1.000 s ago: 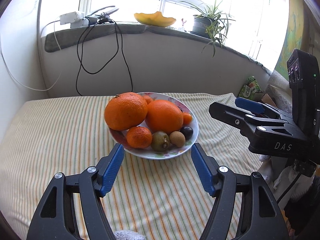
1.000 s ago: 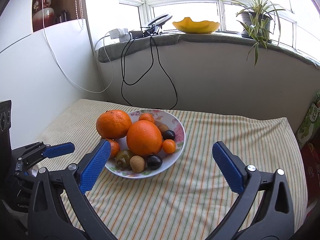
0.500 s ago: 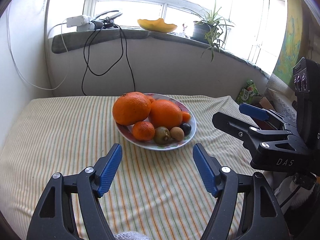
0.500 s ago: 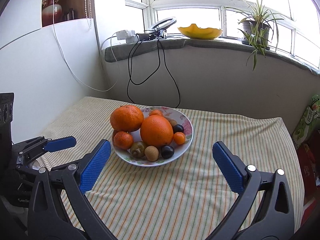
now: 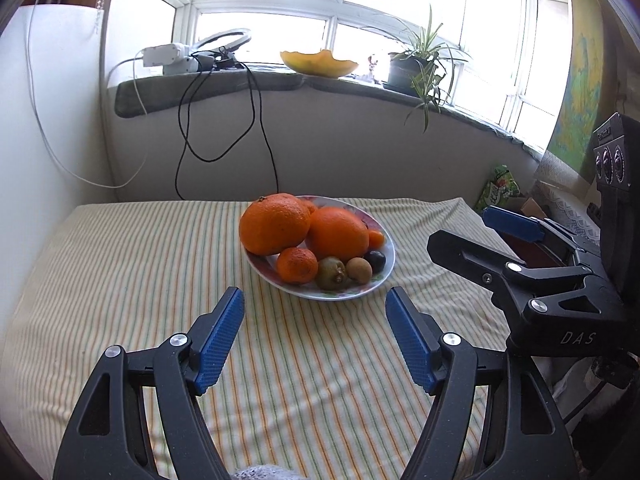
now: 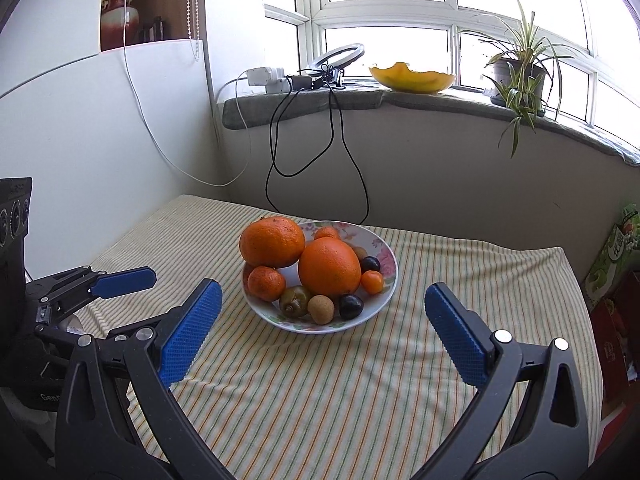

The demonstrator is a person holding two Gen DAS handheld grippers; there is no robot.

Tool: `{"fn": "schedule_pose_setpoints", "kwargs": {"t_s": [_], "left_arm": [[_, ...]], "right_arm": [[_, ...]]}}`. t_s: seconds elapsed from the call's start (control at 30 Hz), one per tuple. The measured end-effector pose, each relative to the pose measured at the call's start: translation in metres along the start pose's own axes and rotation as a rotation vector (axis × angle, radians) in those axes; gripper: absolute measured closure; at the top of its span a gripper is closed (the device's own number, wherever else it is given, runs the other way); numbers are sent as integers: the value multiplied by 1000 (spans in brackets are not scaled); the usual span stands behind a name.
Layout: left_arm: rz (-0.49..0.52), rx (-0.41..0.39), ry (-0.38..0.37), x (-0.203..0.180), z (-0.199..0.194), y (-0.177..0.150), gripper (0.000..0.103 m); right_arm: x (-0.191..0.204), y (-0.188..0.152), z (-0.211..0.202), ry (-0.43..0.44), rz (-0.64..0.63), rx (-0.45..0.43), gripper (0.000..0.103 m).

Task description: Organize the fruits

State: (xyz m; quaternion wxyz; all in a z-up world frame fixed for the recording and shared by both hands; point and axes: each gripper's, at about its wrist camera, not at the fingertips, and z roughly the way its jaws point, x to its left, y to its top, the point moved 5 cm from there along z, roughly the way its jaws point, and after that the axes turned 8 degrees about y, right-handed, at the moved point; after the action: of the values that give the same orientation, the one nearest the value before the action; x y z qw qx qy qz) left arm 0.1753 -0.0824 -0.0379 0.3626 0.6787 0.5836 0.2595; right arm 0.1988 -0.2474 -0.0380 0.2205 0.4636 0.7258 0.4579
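I have drawn both tongs back from the fruit plate: left gripper and right gripper hover wide, holding nothing, above the striped table.

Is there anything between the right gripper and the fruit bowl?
Nothing visible. Only bare striped cloth lies between the open right gripper and the bowl. The left gripper sits off to the side.

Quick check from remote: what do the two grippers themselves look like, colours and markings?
Both are matt black plastic frames with cut-out arms and silver screws. The left gripper and right gripper have blue textured pads. In the left view the right gripper's body reads "DAS"; a black camera block sits above it.
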Motion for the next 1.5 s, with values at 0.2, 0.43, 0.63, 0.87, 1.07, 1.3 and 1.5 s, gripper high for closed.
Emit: {"fn": "schedule_pose_setpoints", "kwargs": {"t_s": [0.2, 0.43, 0.63, 0.87, 1.07, 1.3, 1.5], "left_arm": [[2, -5, 8, 2, -1, 0, 30], [4, -5, 11, 2, -1, -1, 30], [4, -6, 14, 2, -1, -1, 30], [2, -8, 22, 2, -2, -2, 30], [3, -7, 24, 2, -2, -2, 30], [-13, -11, 33, 7, -3, -2, 30], [-10, -29, 33, 7, -6, 0, 30]], "right_arm": [[-1, -1, 1, 2, 7, 3, 0], [-1, -1, 0, 0, 6, 3, 0], [-1, -2, 0, 0, 7, 3, 0], [-1, -2, 0, 0, 8, 4, 0], [-1, -3, 0, 2, 8, 5, 0], [-3, -7, 4, -7, -3, 15, 0], [-6, -10, 6, -3, -2, 26, 0]]}}
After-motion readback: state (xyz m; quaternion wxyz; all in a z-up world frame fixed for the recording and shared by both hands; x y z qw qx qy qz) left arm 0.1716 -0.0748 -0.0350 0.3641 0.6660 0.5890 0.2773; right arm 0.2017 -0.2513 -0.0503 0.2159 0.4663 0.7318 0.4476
